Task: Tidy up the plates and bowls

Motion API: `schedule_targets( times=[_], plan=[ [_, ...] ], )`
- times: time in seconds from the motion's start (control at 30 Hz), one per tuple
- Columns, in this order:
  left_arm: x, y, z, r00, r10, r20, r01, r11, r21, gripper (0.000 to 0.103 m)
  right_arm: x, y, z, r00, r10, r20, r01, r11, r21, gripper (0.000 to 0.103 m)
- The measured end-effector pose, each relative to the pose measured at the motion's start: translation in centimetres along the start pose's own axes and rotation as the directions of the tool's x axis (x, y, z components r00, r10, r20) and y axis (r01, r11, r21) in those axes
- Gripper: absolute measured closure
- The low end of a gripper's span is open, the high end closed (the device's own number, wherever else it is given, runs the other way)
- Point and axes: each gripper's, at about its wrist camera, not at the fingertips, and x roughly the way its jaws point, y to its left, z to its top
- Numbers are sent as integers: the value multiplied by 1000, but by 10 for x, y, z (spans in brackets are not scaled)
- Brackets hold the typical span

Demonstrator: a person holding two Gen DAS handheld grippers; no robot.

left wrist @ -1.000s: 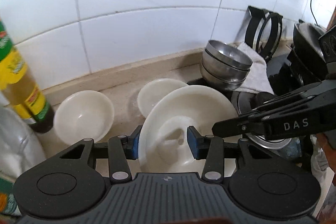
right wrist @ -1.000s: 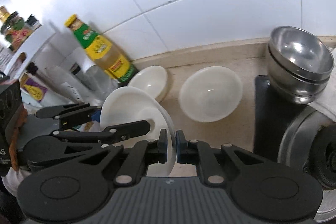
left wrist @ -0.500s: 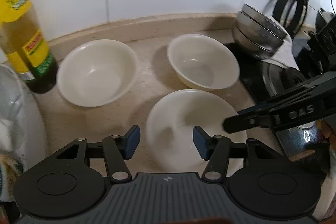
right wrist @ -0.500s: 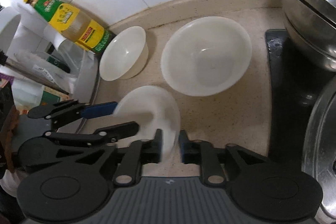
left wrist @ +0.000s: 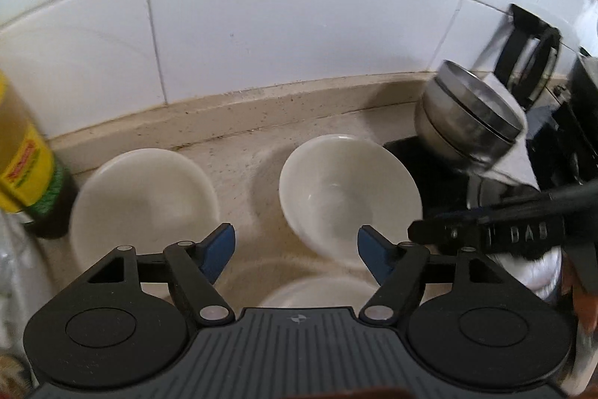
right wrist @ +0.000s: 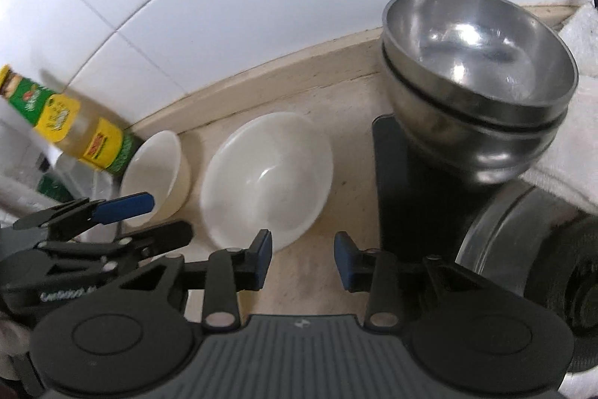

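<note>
Two white bowls sit by the tiled wall, the left bowl [left wrist: 144, 200] [right wrist: 153, 171] and the right bowl [left wrist: 347, 191] [right wrist: 267, 174]. A white plate [left wrist: 317, 290] lies flat on the counter nearer me, mostly hidden under the left gripper's body. My left gripper [left wrist: 297, 251] [right wrist: 168, 217] hovers above the counter in front of the bowls, its jaws opening, with nothing held between the pads. My right gripper [right wrist: 303, 260] [left wrist: 441, 225] is beside the right bowl, its jaws also opening and gripping nothing. The plate is out of sight in the right wrist view.
Stacked steel bowls [right wrist: 474, 81] [left wrist: 467, 122] rest on a black stove top [right wrist: 396, 193] at the right, beside a white cloth [right wrist: 575, 107] and a burner ring [right wrist: 515, 249]. An oil bottle [left wrist: 22, 167] [right wrist: 74, 133] stands at the far left. The tiled wall is close behind.
The white plate, held tilted between both grippers, was laid flat on the counter and let go. Both pairs of jaws spread wider, and both views slid forward past the plate toward the bowls.
</note>
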Motion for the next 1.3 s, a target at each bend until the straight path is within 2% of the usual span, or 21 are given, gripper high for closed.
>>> schedule_targets(
  times=[0.1, 0.23, 0.3, 0.33, 0.37, 0.4, 0.47, 0.7, 0.97, 1.3],
  plan=[
    [17, 4, 9, 999, -27, -26, 26, 999, -45, 26, 8, -4, 7, 1000, -23, 7, 23, 1000, 14, 67],
    [35, 3, 16, 994, -88, -62, 83, 993, -79, 33, 18, -15, 15, 1000, -26, 7, 26, 999, 47, 67],
    [45, 2, 16, 994, -81, -79, 74, 994, -83, 41, 24, -18, 19, 1000, -18, -7, 18, 998, 60, 67],
    [51, 3, 16, 993, -77, -88, 70, 994, -83, 50, 27, -18, 19, 1000, -8, -10, 8, 998, 57, 71],
    [56, 4, 15, 992, -80, -99, 72, 994, -87, 64, 30, -19, 20, 1000, 3, -15, -2, 999, 51, 78],
    [60, 6, 14, 990, -91, -111, 81, 992, -93, 70, 32, -18, 20, 1000, 18, -19, -17, 999, 49, 91],
    [61, 9, 10, 990, -94, -108, 84, 992, -99, 74, 33, -19, 19, 999, 47, -22, -46, 997, 64, 91],
    [41, 8, 15, 994, -91, -66, 85, 993, -85, 75, 24, -16, 21, 998, 71, -4, -70, 996, 55, 92],
    [1, 4, 21, 996, -90, -1, 90, 994, -60, 74, -12, -1, 28, 994, 98, 48, -99, 995, 20, 92],
    [-55, -4, -8, 999, -38, 35, 39, 999, -29, 73, -46, 34, 9, 988, 148, 37, -146, 988, -51, 92]
  ],
)
